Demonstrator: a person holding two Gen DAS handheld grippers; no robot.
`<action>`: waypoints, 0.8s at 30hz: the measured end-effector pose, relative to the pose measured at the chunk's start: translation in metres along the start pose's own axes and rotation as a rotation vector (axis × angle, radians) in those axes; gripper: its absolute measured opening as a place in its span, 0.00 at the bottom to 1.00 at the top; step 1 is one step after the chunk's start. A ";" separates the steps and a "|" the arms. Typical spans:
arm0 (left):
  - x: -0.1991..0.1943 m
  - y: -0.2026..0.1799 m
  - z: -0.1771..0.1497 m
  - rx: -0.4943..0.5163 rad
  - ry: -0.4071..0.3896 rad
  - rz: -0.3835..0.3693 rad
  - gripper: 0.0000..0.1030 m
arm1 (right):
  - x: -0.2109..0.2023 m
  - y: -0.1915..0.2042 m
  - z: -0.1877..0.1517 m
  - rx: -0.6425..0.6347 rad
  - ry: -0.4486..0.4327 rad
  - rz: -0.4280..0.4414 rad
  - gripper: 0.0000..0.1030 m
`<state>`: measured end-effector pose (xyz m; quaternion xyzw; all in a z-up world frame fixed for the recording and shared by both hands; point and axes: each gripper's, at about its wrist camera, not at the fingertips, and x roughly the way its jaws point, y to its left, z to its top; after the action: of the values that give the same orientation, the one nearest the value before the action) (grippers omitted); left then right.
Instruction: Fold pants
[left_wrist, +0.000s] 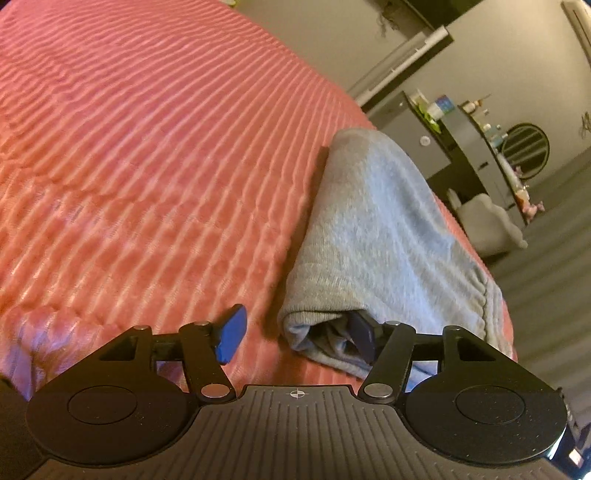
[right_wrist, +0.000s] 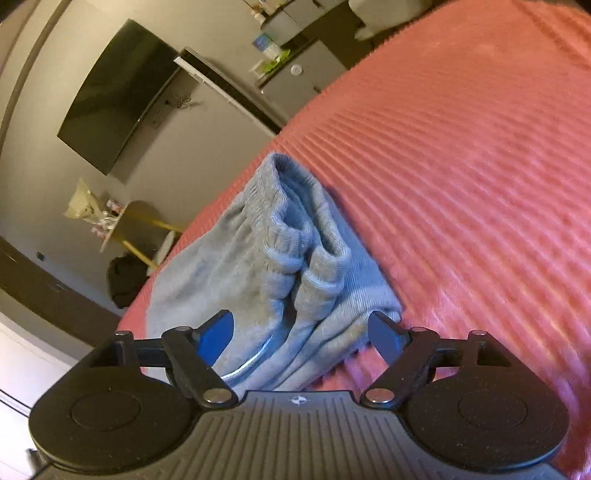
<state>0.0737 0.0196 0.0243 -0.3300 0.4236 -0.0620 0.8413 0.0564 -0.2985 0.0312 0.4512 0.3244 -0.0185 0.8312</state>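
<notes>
Grey knit pants (left_wrist: 376, 229) lie folded into a thick bundle on a pink ribbed bedspread (left_wrist: 147, 147), close to the bed's edge. My left gripper (left_wrist: 297, 339) is open at the bundle's near end. Its right fingertip (left_wrist: 364, 339) is tucked into the mouth of the fold, and its blue left pad (left_wrist: 231, 338) hangs over bare bedspread. In the right wrist view the pants (right_wrist: 258, 258) show their ribbed cuffs and waistband stacked together. My right gripper (right_wrist: 301, 338) stands open, straddling the near part of the bundle, and its pads do not press on the cloth.
The bed edge runs just beyond the pants, with grey floor (left_wrist: 546, 280) below. A dark screen (right_wrist: 118, 96) hangs on the wall. A dresser (left_wrist: 476, 158) holds small bottles, and a small table with yellow legs (right_wrist: 136, 229) stands near the bed. The bedspread (right_wrist: 480, 166) stretches wide beside the bundle.
</notes>
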 end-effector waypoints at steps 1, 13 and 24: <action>0.001 0.000 0.000 0.002 0.001 0.001 0.64 | 0.005 -0.005 0.001 0.047 0.033 0.029 0.79; -0.003 -0.002 -0.003 0.032 -0.038 0.041 0.67 | 0.021 -0.037 0.002 0.254 -0.064 0.060 0.49; -0.053 -0.027 0.008 0.150 -0.313 0.026 0.68 | -0.023 0.011 0.007 -0.093 -0.204 -0.199 0.57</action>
<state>0.0505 0.0233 0.0797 -0.2664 0.2860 -0.0303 0.9199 0.0456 -0.3033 0.0550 0.3735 0.2819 -0.1317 0.8739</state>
